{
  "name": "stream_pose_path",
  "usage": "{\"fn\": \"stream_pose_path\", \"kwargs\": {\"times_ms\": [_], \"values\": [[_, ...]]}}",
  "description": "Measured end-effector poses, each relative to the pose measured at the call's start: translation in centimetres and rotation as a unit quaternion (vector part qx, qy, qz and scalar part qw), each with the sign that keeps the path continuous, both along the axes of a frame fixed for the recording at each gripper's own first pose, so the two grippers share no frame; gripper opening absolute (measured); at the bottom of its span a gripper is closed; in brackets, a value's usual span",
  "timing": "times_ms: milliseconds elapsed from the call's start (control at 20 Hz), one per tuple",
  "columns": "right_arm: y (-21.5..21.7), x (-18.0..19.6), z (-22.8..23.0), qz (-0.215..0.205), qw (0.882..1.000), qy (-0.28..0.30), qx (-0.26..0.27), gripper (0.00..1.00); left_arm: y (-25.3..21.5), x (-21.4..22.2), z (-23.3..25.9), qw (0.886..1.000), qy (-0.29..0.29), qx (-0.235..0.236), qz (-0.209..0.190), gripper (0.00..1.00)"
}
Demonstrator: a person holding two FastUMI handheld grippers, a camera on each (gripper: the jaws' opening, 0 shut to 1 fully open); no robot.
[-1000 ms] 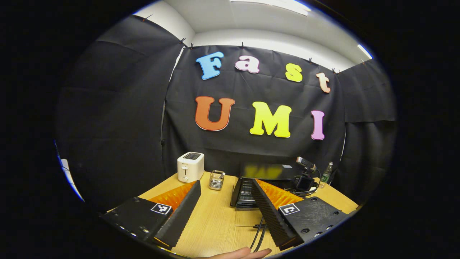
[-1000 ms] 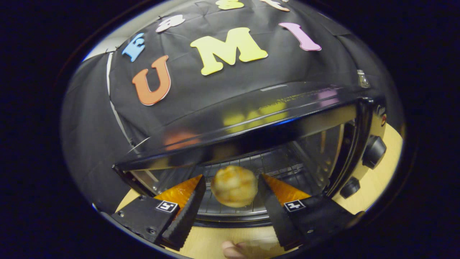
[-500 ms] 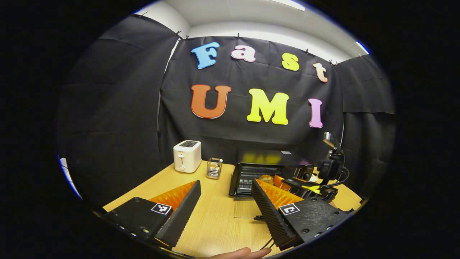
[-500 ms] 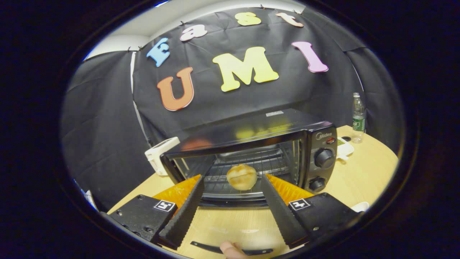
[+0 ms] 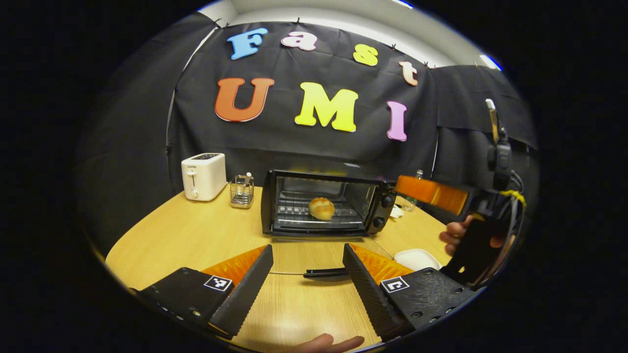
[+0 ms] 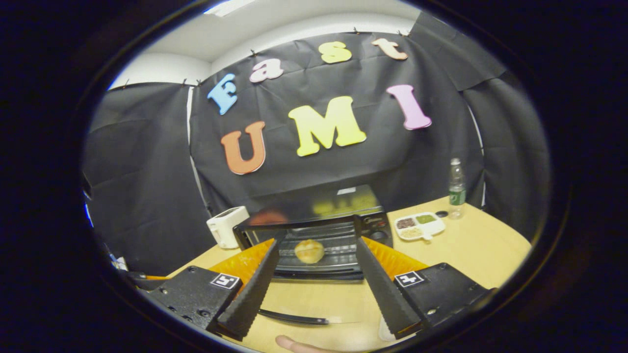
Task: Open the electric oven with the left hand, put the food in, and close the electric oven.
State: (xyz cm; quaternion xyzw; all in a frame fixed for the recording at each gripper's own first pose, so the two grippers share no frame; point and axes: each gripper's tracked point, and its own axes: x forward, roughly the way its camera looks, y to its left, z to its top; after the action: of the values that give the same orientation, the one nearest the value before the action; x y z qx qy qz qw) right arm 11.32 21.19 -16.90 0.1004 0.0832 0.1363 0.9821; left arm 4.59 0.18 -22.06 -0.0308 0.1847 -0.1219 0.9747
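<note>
A: Both grippers have drawn back from the black electric oven (image 5: 324, 203) since a second ago; then the right gripper (image 6: 316, 284) had its fingers either side of the round golden bread roll (image 6: 309, 251) at the oven mouth, now it is well apart from it

B: Where's the roll?

A: On the wire rack inside the oven, glass door dropped flat open on the light wooden table (image 5: 196, 235). From the left gripper (image 5: 307, 287) the oven sits at twelve o'clock

B: And the tongs?

A: Both wide open, fingers spread, holding nothing

B: Anything else?

A: Left gripper view: white toaster (image 5: 203, 169) at ten o'clock, a clear holder (image 5: 241, 190) beside it, the other gripper and a hand (image 5: 454, 235) at three o'clock. Right gripper view: white compartment dish (image 6: 419, 225) and plastic bottle (image 6: 457, 189) at two o'clock
</note>
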Motion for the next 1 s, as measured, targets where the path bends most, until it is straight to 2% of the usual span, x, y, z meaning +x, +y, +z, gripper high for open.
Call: {"fn": "stream_pose_path", "kwargs": {"times_ms": [200,450,550,750,1000], "values": [[-3.6,-3.4,3.0,-0.004,1.0,-0.028,0.01,0.96,-4.3,-0.4,-4.7,0.997,0.056,-0.035,-0.038,0.93],[-9.5,-6.1,5.8,-0.037,0.997,-0.072,-0.006,0.96,-7.0,-0.4,-9.7,0.993,0.118,-0.01,-0.029,0.93],[-11.7,-6.5,5.5,-0.051,0.997,-0.065,-0.003,0.96,-7.5,-0.1,-11.2,0.991,0.135,0.009,-0.016,0.93],[-15.3,-7.9,6.0,-0.075,0.996,-0.05,0.011,0.96,-8.1,1.2,-13.1,0.985,0.169,0.021,0.009,0.93],[-17.8,-10.4,8.3,-0.098,0.992,-0.078,0.012,0.96,-7.9,1.7,-13.4,0.982,0.179,0.065,0.021,0.91]]}}
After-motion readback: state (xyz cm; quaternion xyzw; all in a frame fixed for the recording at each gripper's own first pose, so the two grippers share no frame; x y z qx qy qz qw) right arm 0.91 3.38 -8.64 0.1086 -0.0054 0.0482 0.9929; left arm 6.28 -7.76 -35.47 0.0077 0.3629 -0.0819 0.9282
